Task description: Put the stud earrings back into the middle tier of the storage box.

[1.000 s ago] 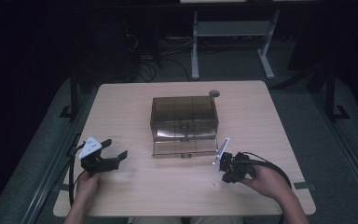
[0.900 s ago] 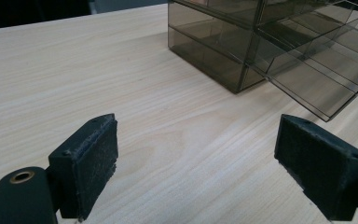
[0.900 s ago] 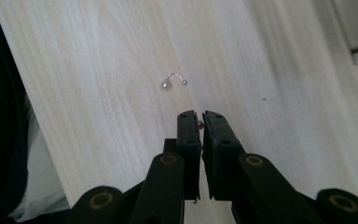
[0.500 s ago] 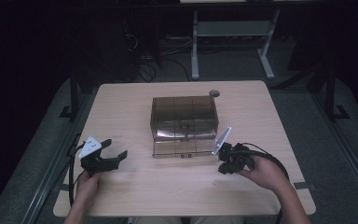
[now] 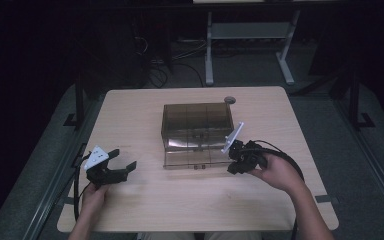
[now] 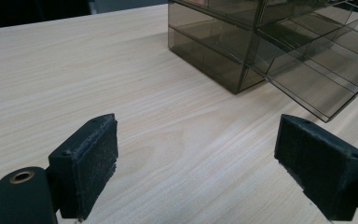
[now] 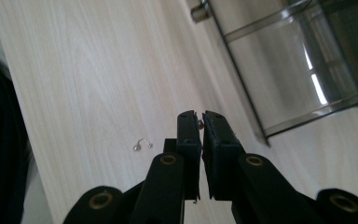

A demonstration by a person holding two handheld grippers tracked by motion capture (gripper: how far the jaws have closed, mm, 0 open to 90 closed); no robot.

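A smoky clear drawer box (image 5: 196, 122) stands mid-table with its lowest drawer (image 5: 195, 159) pulled out toward me. My right gripper (image 5: 232, 169) hovers at the drawer's right front corner. In the right gripper view its jaws (image 7: 201, 116) are shut on a tiny metal piece (image 7: 200, 124) that peeks out at the tips. A second small curved silver piece (image 7: 142, 144) lies on the wood below. My left gripper (image 5: 124, 159) rests at the table's left, open and holding nothing. In its own view, the left gripper (image 6: 205, 158) faces the box (image 6: 214, 51) across bare wood.
The wooden table (image 5: 145, 110) has a round cable hole (image 5: 229, 100) behind the box. The pulled-out drawer's handle (image 7: 196, 10) and glossy front (image 7: 279, 70) lie close beside the right jaws. Dark floor, cables and a table frame (image 5: 250, 35) lie beyond the far edge.
My right gripper has lifted off the table and moved left toward the open drawer, still shut. The left gripper has stayed put.
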